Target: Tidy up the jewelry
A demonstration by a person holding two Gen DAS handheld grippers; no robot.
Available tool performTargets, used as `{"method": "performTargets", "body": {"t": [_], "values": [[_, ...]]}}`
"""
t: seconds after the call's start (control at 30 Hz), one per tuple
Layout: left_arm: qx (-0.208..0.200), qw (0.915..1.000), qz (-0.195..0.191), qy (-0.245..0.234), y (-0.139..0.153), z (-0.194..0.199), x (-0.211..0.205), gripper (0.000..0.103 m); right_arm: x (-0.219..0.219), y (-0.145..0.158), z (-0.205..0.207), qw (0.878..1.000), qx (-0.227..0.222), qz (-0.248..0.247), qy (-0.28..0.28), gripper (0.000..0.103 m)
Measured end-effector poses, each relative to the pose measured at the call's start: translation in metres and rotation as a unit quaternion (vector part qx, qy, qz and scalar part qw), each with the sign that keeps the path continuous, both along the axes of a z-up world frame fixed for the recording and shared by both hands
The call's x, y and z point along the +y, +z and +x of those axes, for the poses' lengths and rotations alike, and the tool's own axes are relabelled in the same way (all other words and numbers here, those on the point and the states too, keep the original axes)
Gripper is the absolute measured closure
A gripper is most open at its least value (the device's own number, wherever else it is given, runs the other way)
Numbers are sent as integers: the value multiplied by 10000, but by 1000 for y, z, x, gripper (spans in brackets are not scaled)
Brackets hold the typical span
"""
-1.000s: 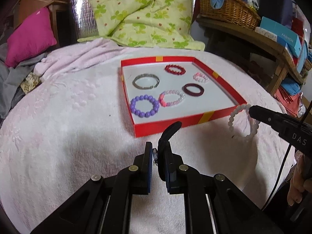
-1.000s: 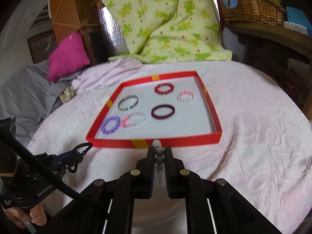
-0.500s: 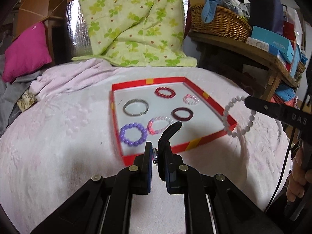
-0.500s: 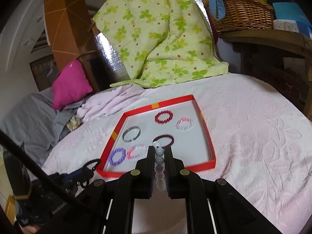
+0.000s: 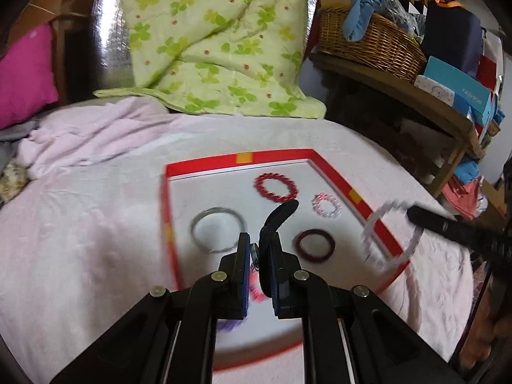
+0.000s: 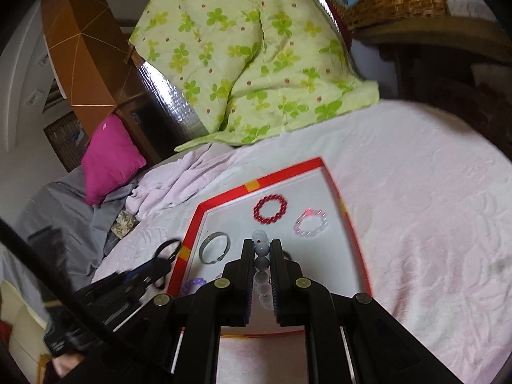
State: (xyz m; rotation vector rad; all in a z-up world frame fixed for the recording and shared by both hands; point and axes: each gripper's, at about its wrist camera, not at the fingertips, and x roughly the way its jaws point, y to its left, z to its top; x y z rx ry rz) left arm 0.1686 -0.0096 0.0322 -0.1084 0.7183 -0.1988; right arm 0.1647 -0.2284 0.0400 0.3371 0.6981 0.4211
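Soft, even daylight fills both views, without hard shadows. The shiny silver foil panel far beyond the jaws gives some glare. The red cardboard tray rim ahead of the jaws is motion-blurred. Fisheye distortion bends the edges, and the corners are black.

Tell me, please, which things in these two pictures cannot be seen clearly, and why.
- Purple bead bracelet: both views, mostly hidden behind the gripper bodies.
- Pink bead bracelet: left wrist view, blurred and covered by the left gripper.
- White bead bracelet: left wrist view, smeared by motion; beads not countable.
- Dark red bangle: right wrist view, almost all behind the right gripper.
- Black band: lower part hidden between the pads.
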Motion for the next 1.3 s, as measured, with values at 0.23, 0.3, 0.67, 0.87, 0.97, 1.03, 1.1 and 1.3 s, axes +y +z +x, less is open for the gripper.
{"method": "performTargets", "body": {"t": [0.23, 0.3, 0.67, 0.87, 0.97, 1.03, 1.1, 1.3], "values": [[285, 9990, 153, -315, -14, 45, -27, 92, 5, -22, 9, 9983, 537, 148, 154, 92], [428, 9983, 250, -306, -20, 52, -31, 92, 6, -29, 13, 9975, 668, 133, 187, 92], [765, 9961, 423, -90, -36, 59, -37, 37, 1, -54, 32, 9933, 1107, -298, -151, 89], [484, 9969, 622, 79, -22, 39, -28, 34, -7, -51, 27, 9926, 1076, -409, -397, 70], [337, 9966, 636, 393, -11, 23, -17, 29, -10, -41, 18, 9943, 830, -476, -474, 66], [219, 9958, 641, 614, -4, 12, -11, 27, -10, -35, 13, 9947, 700, -544, -525, 66], [105, 9938, 719, 837, 3, -3, -7, 24, -10, -30, 7, 9954, 638, -498, -515, 66], [-66, 9871, 1117, 1142, 14, -37, 1, 21, 1, -15, -12, 9962, 410, -668, -389, 51]]}}
